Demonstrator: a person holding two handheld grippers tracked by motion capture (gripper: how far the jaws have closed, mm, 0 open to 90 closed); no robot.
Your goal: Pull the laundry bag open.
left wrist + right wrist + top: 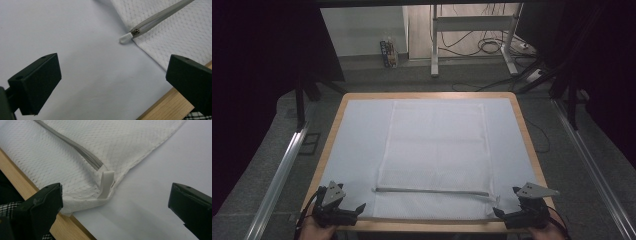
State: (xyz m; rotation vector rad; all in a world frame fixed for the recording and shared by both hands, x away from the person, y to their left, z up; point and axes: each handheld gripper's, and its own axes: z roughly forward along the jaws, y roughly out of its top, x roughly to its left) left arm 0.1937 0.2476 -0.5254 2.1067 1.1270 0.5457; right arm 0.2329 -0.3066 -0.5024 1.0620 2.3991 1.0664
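A white mesh bag (437,155) is laid flat on the table (339,112), its grey zipper (430,190) along the near edge; the left gripper (343,212) and right gripper (512,216) are held wide open and empty beside the bag's near corners; each corner should be pinched squarely, clear of the zipper.

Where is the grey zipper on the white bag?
In the high view, the zipper runs sideways across the near end of the white mesh bag, between the left tongs and right tongs.
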